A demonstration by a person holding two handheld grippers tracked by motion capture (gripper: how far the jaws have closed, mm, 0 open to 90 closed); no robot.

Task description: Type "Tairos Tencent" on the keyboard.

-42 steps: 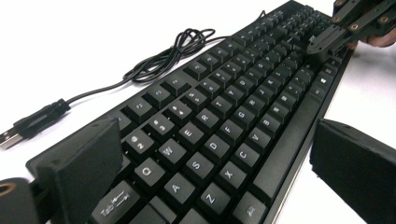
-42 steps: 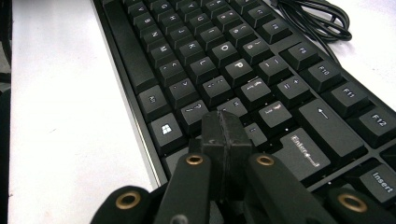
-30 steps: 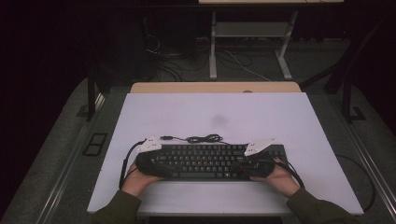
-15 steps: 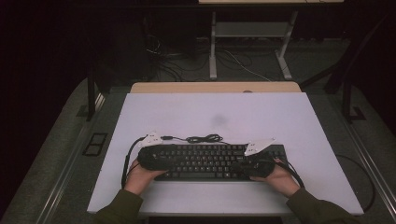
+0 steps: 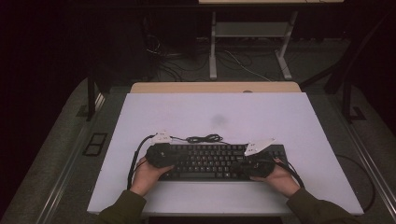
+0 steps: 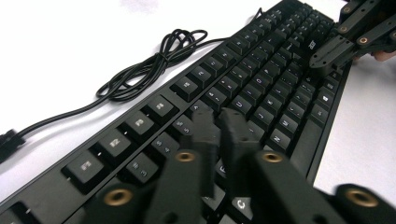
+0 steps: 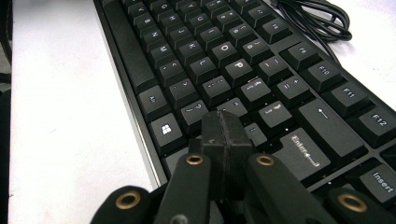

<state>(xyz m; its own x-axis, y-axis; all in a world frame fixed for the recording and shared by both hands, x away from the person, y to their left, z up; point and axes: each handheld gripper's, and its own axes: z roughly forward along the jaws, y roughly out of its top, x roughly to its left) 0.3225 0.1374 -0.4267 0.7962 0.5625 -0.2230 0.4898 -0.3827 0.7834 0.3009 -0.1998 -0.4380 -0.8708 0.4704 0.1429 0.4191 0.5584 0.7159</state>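
Two hand-held grippers sit over a black keyboard (image 5: 215, 161) lying near the counter's (image 5: 215, 112) front edge. The left hand-held gripper (image 6: 219, 122) is nearly closed, empty, above the left keys; the right hand-held gripper (image 7: 223, 127) is clenched, empty, above the right keys.

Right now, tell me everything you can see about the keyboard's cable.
The cable is thin, black and looks rubbery. It leaves the back edge of the black keyboard and lies loose on the white table just behind it. Partway along it is gathered into a small, tangled bundle of loops, then runs on as a single strand to a dark plug lying flat. Neither gripper touches it.
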